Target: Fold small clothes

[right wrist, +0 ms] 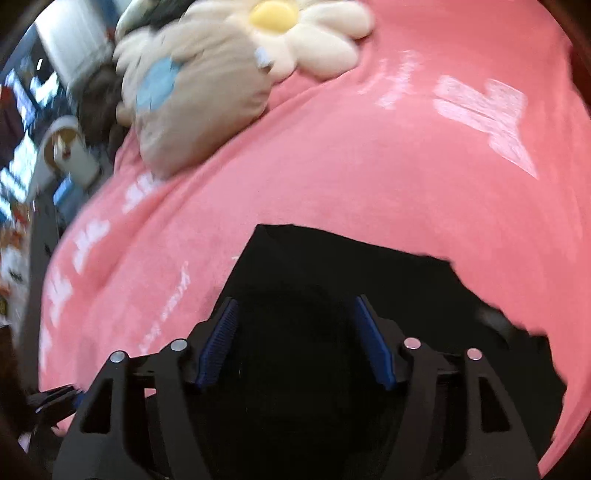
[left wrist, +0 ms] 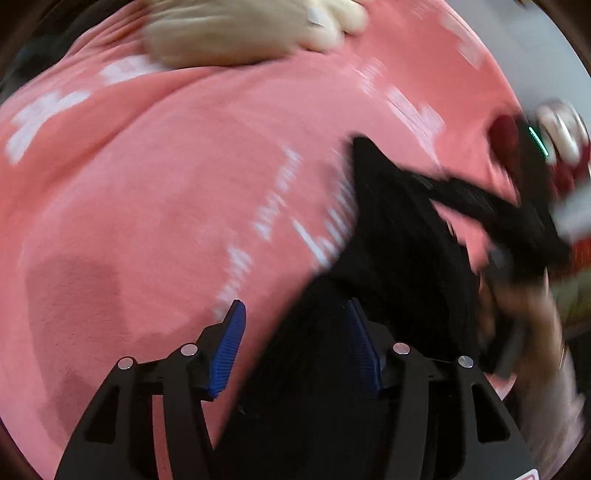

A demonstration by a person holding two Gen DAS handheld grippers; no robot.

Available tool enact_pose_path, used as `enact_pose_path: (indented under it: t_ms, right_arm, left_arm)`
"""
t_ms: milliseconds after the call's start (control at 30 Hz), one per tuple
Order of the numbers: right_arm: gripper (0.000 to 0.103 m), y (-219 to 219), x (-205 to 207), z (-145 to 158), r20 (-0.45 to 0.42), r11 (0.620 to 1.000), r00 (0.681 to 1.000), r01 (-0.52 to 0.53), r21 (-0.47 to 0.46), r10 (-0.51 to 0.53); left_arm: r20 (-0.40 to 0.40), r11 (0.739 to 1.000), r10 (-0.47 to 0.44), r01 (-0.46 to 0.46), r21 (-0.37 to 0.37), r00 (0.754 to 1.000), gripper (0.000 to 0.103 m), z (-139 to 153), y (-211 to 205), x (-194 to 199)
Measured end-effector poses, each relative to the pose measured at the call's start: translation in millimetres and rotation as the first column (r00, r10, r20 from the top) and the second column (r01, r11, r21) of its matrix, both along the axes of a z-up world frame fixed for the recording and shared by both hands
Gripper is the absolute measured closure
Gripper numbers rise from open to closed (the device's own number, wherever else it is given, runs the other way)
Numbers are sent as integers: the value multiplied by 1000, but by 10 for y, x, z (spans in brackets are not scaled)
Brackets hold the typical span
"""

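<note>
Nearby, beige cushion and daisy plush on pink blanket.

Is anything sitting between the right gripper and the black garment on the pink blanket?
Nothing visible. The right gripper hangs open directly over the black fabric garment on the pink blanket. The beige plush cushion and daisy-shaped cushion lie well beyond it.

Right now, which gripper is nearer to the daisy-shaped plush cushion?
Hard to tell, probably neither. The left gripper and right gripper both sit over the black garment on the pink blanket; the daisy cushion lies at the blanket's far edge in both views.
</note>
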State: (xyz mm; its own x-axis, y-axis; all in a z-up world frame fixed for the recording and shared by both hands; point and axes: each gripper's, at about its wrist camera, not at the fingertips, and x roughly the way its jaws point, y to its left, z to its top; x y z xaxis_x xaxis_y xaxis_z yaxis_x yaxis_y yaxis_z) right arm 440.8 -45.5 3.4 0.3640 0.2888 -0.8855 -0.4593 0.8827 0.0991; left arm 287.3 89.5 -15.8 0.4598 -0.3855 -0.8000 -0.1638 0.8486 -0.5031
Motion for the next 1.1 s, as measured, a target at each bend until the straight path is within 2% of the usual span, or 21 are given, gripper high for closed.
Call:
enact_pose_path:
  t_ms: [33, 67, 100, 167, 200, 267, 367, 433, 500, 567, 600, 633, 667, 733, 833, 867, 900, 933, 1000, 1033, 1100]
  right_arm:
    - [81, 40, 34, -43, -31, 1000, 999, -21, 16, 22]
    - [99, 72, 61, -63, -54, 999, 998, -31, 26, 32]
    - [101, 123, 72, -43, -56, 999, 998, -41, 27, 42]
    - [101, 264, 71, 101, -32, 995, 996, -81, 63, 83]
    - [101, 343, 83, 195, -16, 992, 995, -93, 86, 95]
    - [101, 504, 133, 303, 16, 987, 994, -106, 117, 105]
    - [98, 731, 261, 94, 1, 996, 996, -84, 33, 84]
    - [98, 725, 211, 69, 59, 998, 997, -55, -34, 57]
    - [97, 472, 25, 266, 129, 1000, 992, -4, 17, 2]
    - [96, 19, -340, 521, 225, 994, 970, 72, 81, -89]
    - [94, -156, -491, 563, 255, 991, 959, 104, 88, -123]
    - [86, -367, -652, 580, 267, 985, 950, 144, 92, -164]
    - [80, -670, -878, 558, 263, 973, 938, 208, 98, -227]
    - [76, -1040, -1140, 471, 230, 954, 927, 274, 120, -295]
    - [76, -1414, -1587, 289, 174, 933, 917, 349, 93, -360]
    - [76, -1511, -1723, 263, 175, 925, 908, 372, 82, -381]
    - [76, -1594, -1823, 252, 175, 915, 898, 396, 73, -403]
    - [76, -1682, -1927, 243, 180, 904, 886, 423, 68, -428]
    - [76, -1929, -2118, 268, 203, 869, 847, 490, 62, -492]
    - [75, -2053, -2182, 267, 212, 850, 825, 523, 63, -523]
    - [66, -2366, -2237, 201, 183, 803, 783, 590, 87, -595]
  left_arm:
    - [20, 998, -53, 53, 25, 998, 50, 8, -97, 12]
    - [34, 995, -87, 85, 53, 996, 50, 11, -147, 30]
    - [52, 989, -116, 111, 95, 992, 50, 6, -208, 73]
    - [57, 985, -96, 86, 147, 994, 51, -21, -199, 134]
    - [52, 987, -69, 61, 150, 996, 58, -40, -153, 165]
    - [40, 993, 14, -18, 120, 999, 61, -75, 10, 217]
    - [29, 989, 52, -55, 140, 998, 62, -100, 88, 252]
    - [17, 988, 44, -46, 147, 999, 62, -73, 79, 245]
    - [14, 989, 48, -50, 137, 999, 62, -20, 105, 214]
    - [32, 996, 57, -60, 73, 998, 62, 84, 177, 150]
    - [51, 997, 55, -58, 55, 997, 62, 145, 183, 129]
    - [73, 997, 40, -45, 62, 997, 62, 215, 142, 116]
    - [89, 997, 17, -23, 76, 996, 60, 267, 107, 101]
    - [101, 992, -40, 28, 119, 994, 38, 259, -58, 184]
    - [84, 987, -112, 101, 121, 990, 40, 103, -263, 263]
    - [74, 988, -128, 120, 100, 989, 47, 33, -291, 299]
    - [56, 989, -127, 121, 90, 990, 82, -24, -272, 359]
    - [32, 990, -106, 102, 98, 994, 95, -56, -228, 371]
    - [26, 998, -56, 57, -15, 998, 98, -51, -22, 346]
    - [0, 999, 6, -6, -44, 1000, 103, -74, 134, 332]
    - [-19, 999, 39, -39, -13, 999, 103, -102, 254, 320]
